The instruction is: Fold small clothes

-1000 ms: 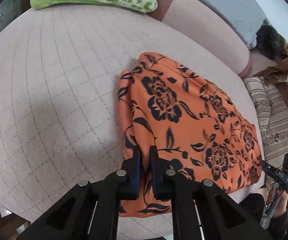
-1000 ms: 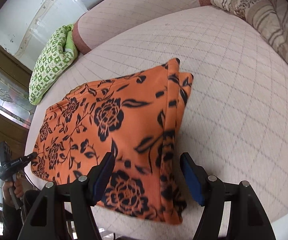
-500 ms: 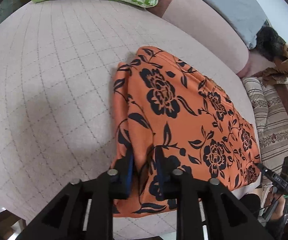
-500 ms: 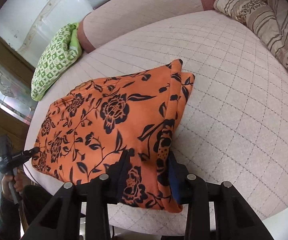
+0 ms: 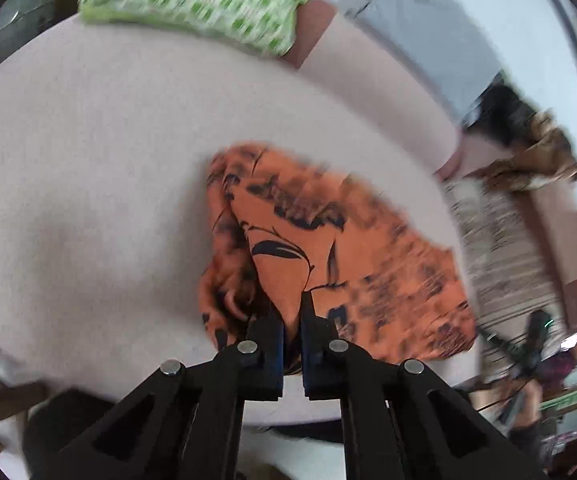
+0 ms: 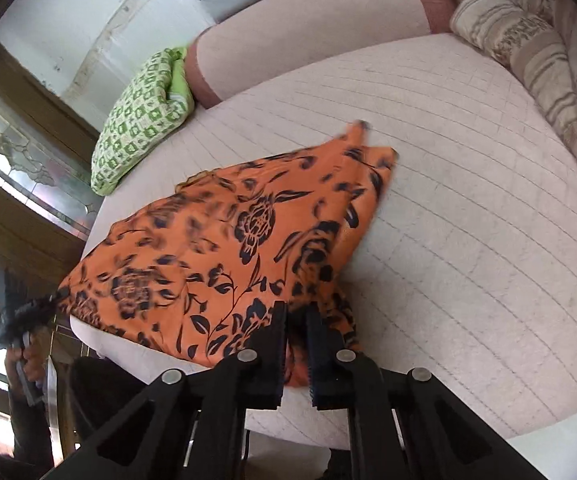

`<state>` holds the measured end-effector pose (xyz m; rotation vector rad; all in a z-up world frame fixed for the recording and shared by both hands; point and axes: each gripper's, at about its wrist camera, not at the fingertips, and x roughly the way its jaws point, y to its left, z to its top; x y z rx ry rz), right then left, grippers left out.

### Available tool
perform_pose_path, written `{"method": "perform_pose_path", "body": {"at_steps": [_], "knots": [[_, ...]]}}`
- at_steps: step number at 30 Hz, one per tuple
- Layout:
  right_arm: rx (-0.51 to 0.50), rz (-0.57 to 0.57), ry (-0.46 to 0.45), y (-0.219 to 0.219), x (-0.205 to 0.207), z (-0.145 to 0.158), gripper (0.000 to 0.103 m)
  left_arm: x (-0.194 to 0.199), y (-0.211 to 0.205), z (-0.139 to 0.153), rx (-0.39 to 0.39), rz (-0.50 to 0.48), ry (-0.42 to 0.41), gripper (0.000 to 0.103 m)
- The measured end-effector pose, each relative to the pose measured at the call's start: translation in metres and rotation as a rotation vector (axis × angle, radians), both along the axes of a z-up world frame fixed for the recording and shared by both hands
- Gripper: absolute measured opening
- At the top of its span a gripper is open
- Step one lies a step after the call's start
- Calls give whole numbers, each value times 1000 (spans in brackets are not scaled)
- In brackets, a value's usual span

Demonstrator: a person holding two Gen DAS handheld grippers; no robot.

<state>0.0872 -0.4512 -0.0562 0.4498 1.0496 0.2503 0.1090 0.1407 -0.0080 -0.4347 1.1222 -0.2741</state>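
Both claws now pinch the orange cloth (image 6: pixel 224 248) at the bed's (image 6: pixel 468 220) near edge; lift its corners evenly

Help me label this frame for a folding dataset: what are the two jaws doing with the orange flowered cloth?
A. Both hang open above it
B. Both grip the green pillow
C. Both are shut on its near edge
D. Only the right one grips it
C: the left gripper and the right gripper each have orange cloth pinched between their closed jaws at its near edge.
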Motion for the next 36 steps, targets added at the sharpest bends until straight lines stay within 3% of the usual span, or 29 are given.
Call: {"method": "perform_pose_path", "body": {"at_steps": [3, 5, 7, 8, 10, 11, 13, 16, 19, 20, 21, 22, 23, 25, 30, 31, 32, 33, 36], "knots": [[-9, -12, 82, -5, 6, -37, 12, 14, -1, -73, 64, -20, 147, 10], [-5, -30, 95, -4, 6, -53, 13, 14, 10, -79, -35, 39, 129, 12], [13, -31, 47, -2, 2, -46, 16, 16, 12, -69, -60, 40, 108, 24], [12, -24, 20, -3, 1, -40, 22, 18, 11, -64, -45, 23, 87, 29], [2, -30, -25, -5, 5, -28, 35, 23, 7, -57, -16, -13, 70, 30], [6, -37, -41, -7, 10, -23, 51, 26, 5, -55, -14, -19, 70, 31], [9, -60, -71, -10, 22, -15, 70, 34, 2, -51, -22, -12, 65, 32], [-23, -49, -84, -2, 51, -13, 70, 37, -6, -52, -42, 2, 61, 37], [-42, -69, -49, 1, 84, -24, 69, 38, -10, -57, -13, -12, 73, 41], [-54, -74, -39, 1, 91, -28, 64, 37, -13, -60, -9, -13, 74, 41], [-65, -82, -28, 2, 98, -33, 56, 35, -13, -61, -8, -4, 81, 41], [-63, -76, -19, 5, 105, -38, 25, 33, -8, -62, -14, 8, 87, 41], [-80, -62, -2, 10, 110, -41, 15, 31, -7, -62, -24, 20, 93, 41], [-161, -41, -3, 20, 109, -42, 7, 27, -3, -62, -26, 36, 103, 41], [-296, -88, -111, 31, 87, -13, 7, 13, 5, -35, 32, 46, -2, 42], [-313, -94, -107, 31, 86, -15, 7, 12, 7, -26, 70, 59, -45, 46], [-329, -95, -96, 33, 85, -20, 7, 14, 8, -21, 93, 72, -78, 59], [-307, -85, -86, 33, 84, -25, 9, 18, 9, -19, 101, 80, -93, 69], [-176, -44, -41, 25, 85, -40, 12, 50, 8, -26, 83, 46, -54, 69]]}}
